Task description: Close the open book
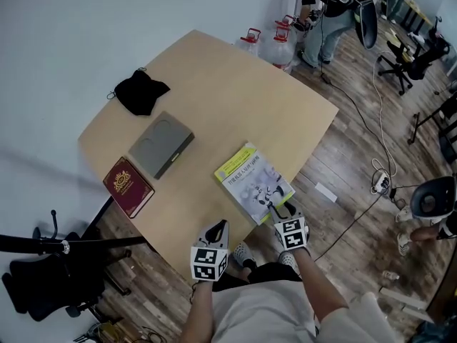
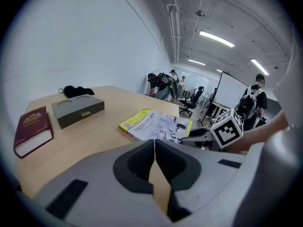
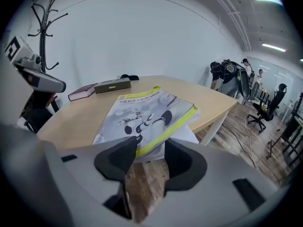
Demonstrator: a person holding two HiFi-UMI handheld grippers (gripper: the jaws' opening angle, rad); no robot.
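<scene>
Book nearly shut; right gripper jaws apart around its near corner, left gripper pinched together, empty. Next: withdraw right.

A pale wooden table with rounded corners stands close against a white wall. Along its left side lie a crumpled black cloth, a flat grey box and a dark red book, each apart from the next. A yellow-and-white book lies cover up, well apart from them, its near corner at the table's rim.
</scene>
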